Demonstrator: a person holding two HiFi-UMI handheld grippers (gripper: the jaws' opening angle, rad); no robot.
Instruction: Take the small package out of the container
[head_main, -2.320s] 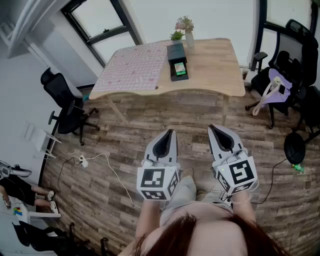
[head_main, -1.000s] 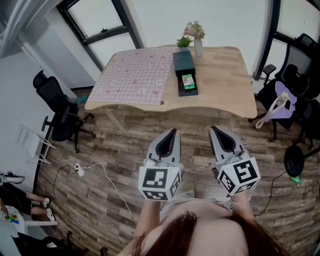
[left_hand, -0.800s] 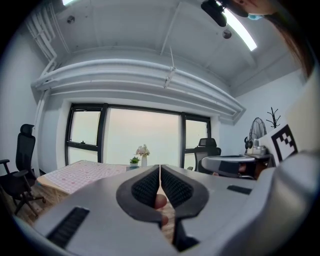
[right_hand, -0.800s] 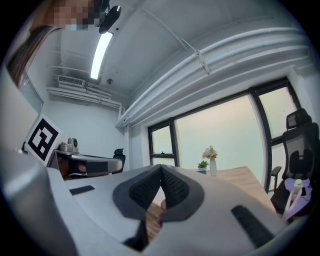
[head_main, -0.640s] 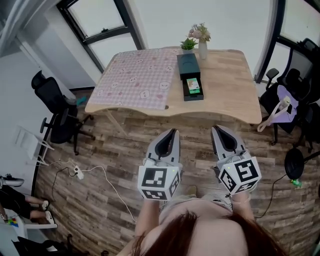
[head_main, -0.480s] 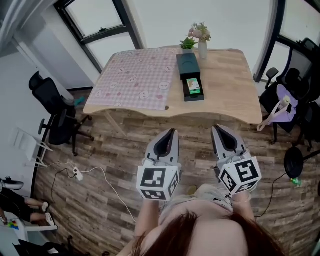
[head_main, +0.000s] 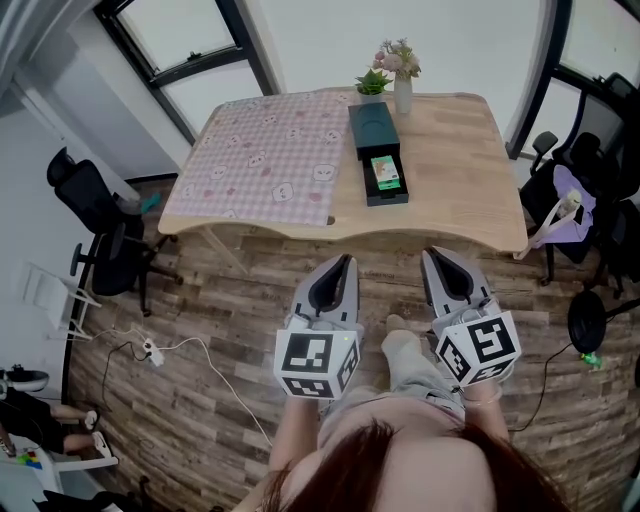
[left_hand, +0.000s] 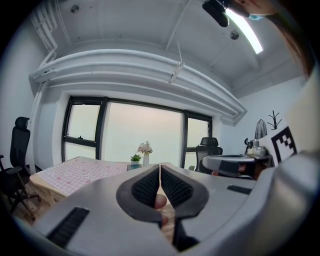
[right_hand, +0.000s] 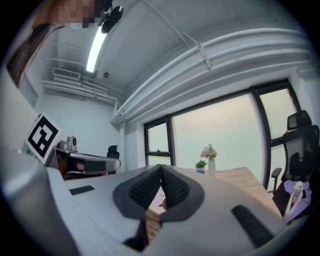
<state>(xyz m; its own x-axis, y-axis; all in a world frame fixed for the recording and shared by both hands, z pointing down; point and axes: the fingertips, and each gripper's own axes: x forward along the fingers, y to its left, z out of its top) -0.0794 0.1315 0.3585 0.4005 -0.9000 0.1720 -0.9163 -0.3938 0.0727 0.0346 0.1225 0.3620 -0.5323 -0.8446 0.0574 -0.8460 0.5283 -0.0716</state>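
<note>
In the head view a dark oblong container (head_main: 371, 125) lies on the wooden table (head_main: 455, 150), and a small green package (head_main: 384, 172) rests in its near end. Both grippers hang over the floor, well short of the table. My left gripper (head_main: 346, 262) points at the table with its jaws pressed together and nothing between them; the left gripper view shows the same shut tips (left_hand: 160, 167). My right gripper (head_main: 431, 256) is likewise shut and empty, its tips (right_hand: 161, 168) meeting in the right gripper view.
A pink checked cloth (head_main: 265, 150) covers the table's left half. A vase of flowers (head_main: 402, 90) and a small plant (head_main: 371, 82) stand at the far edge. Black office chairs stand left (head_main: 95, 210) and right (head_main: 590, 170). A white cable (head_main: 200, 330) lies on the wood floor.
The table has come nearer and shifted in the head view as the person walks toward it; a leg now shows between the grippers. Both grippers stay shut and held the same way.
</note>
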